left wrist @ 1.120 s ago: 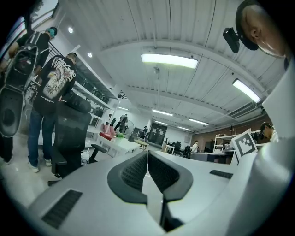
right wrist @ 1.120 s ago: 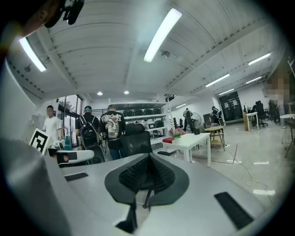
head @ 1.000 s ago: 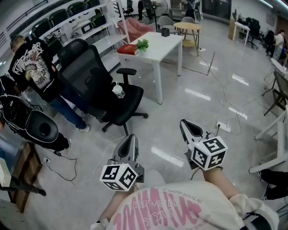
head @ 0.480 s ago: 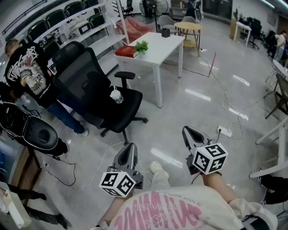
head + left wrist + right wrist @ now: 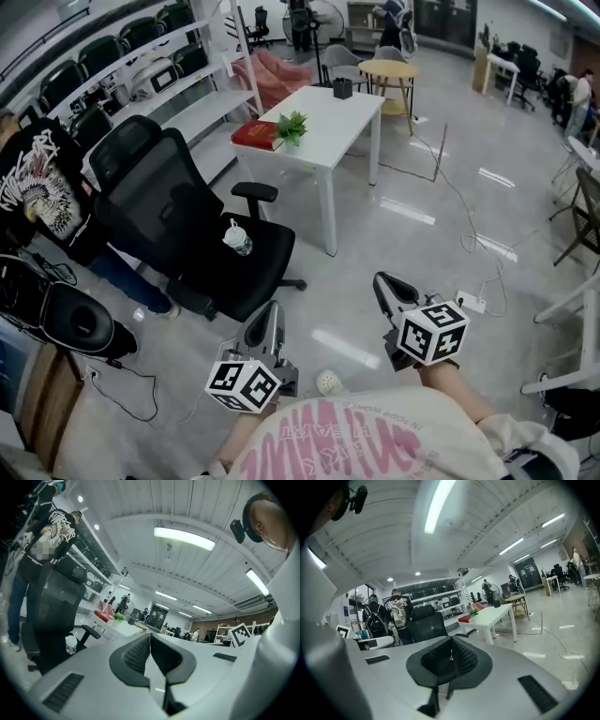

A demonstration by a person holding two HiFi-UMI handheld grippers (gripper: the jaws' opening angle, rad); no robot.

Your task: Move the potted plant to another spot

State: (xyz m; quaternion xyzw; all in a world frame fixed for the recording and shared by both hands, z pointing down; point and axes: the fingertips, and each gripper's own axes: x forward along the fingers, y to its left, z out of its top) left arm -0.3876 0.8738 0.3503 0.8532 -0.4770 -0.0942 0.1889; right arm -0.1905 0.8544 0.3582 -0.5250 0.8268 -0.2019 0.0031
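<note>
Office floor (image 5: 412,244), left tool (image 5: 270,309), right tool (image 5: 382,281) both closed and empty

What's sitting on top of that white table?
A plant, a red book beside it, and a dark box at the far end. Whatever lies just behind the plant's leaves is covered.

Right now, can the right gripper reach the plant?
Probably not yet. The plant sits on the table, far across the floor from the right gripper, which is shut and empty. The floor between looks free; the chair stands off to the left.
</note>
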